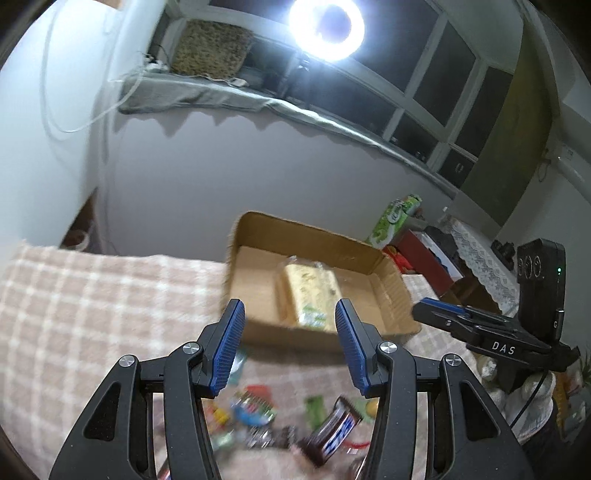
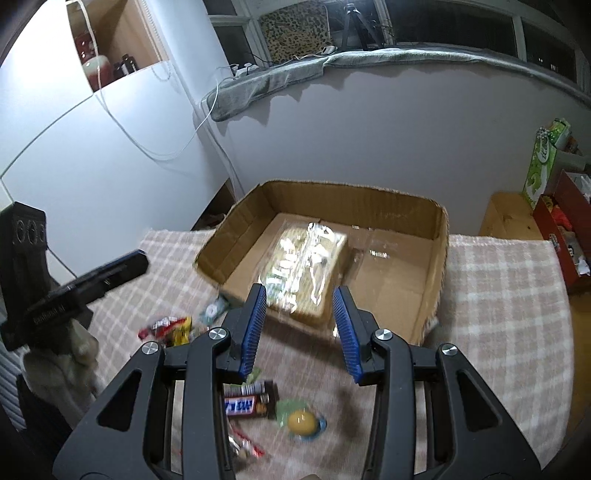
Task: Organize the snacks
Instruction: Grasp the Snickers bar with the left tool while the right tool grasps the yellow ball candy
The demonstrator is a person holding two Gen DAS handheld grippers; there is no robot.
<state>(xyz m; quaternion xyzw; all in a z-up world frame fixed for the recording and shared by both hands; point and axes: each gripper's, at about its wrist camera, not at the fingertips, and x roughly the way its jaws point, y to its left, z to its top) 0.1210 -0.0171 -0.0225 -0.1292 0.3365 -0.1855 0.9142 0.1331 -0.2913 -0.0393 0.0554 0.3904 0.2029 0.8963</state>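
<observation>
An open cardboard box (image 1: 258,236) (image 2: 369,206) stands at the far side of the checked cloth (image 1: 92,295). In it lies a clear-wrapped packet of crackers (image 1: 310,291) (image 2: 306,258). Loose snacks lie on the cloth in front of the box: a brown chocolate bar (image 1: 332,432) (image 2: 247,404), a yellow round sweet (image 2: 302,422), a green wrapper (image 1: 316,406) and a red-yellow packet (image 2: 170,326). My left gripper (image 1: 289,306) hovers above these snacks, open and empty. My right gripper (image 2: 299,290) is beside it, also open with nothing between its pads. The picture is blurred.
A green carton (image 2: 541,166) and a red box (image 2: 561,221) stand to the right, past the cloth's edge. A pale wall rises right behind the cardboard box. A bright ring light (image 1: 327,27) glares from above. A gloved hand (image 2: 74,354) holds the left gripper.
</observation>
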